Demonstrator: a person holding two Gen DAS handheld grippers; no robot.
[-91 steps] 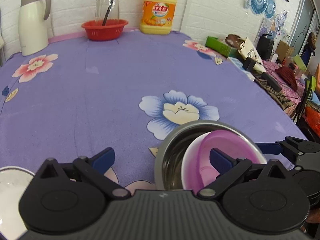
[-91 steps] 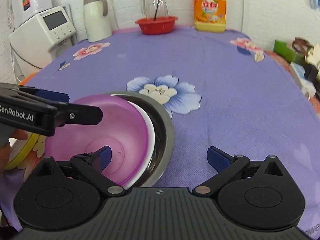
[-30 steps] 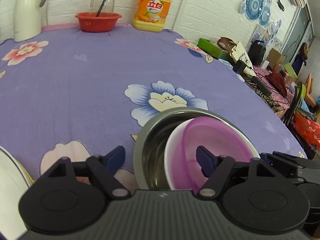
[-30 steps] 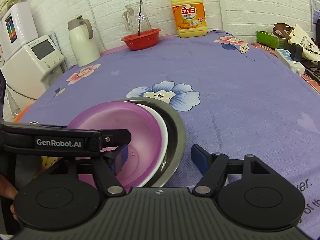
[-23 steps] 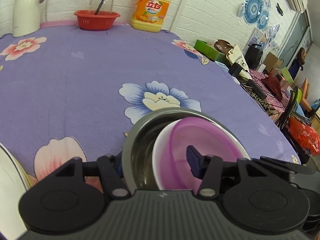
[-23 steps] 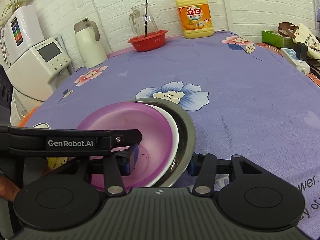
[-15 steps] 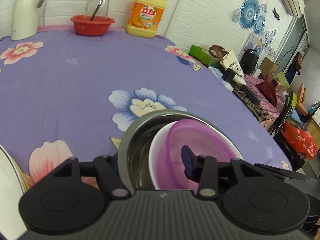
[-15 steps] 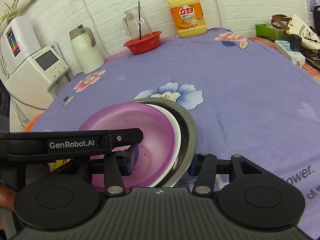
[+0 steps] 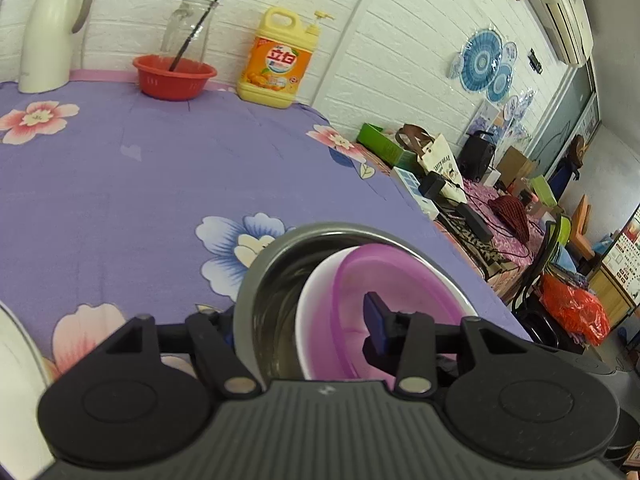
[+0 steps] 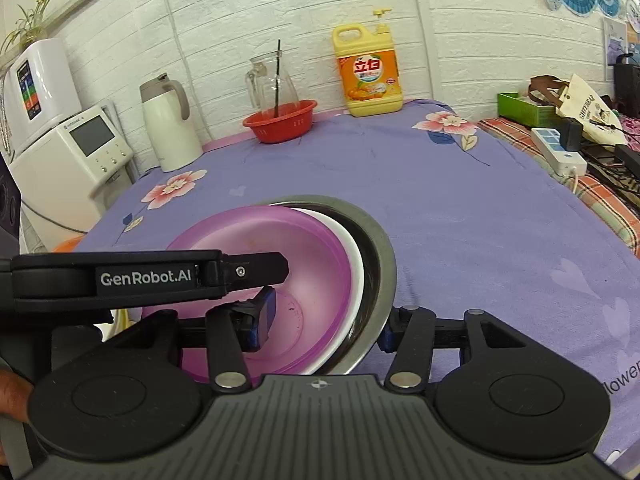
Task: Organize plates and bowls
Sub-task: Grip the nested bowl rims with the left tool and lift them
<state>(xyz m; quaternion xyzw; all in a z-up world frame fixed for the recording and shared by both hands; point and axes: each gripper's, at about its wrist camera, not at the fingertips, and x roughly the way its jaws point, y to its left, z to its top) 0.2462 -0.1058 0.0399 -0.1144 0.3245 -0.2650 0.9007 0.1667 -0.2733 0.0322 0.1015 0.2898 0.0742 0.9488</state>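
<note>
A steel bowl (image 9: 264, 264) (image 10: 380, 248) holds a white bowl (image 9: 316, 280) (image 10: 356, 256) with a purple bowl (image 9: 384, 276) (image 10: 288, 248) nested inside. The stack is held up over the purple flowered tablecloth. My left gripper (image 9: 300, 320) is shut on the stack's near rim, one finger outside the steel bowl, the other inside the purple bowl. My right gripper (image 10: 324, 320) is shut on the opposite rim the same way. The left gripper's body shows in the right wrist view (image 10: 148, 276).
A white plate (image 9: 16, 380) lies at the left edge of the table. At the back stand a white kettle (image 9: 52, 28), a red basket (image 9: 174, 76) with a glass jug, and a yellow detergent bottle (image 9: 280, 60). Cluttered goods lie right of the table.
Both grippers closed on the rims of the nested bowls, then raised the stack off the cloth and tilted it slightly.
</note>
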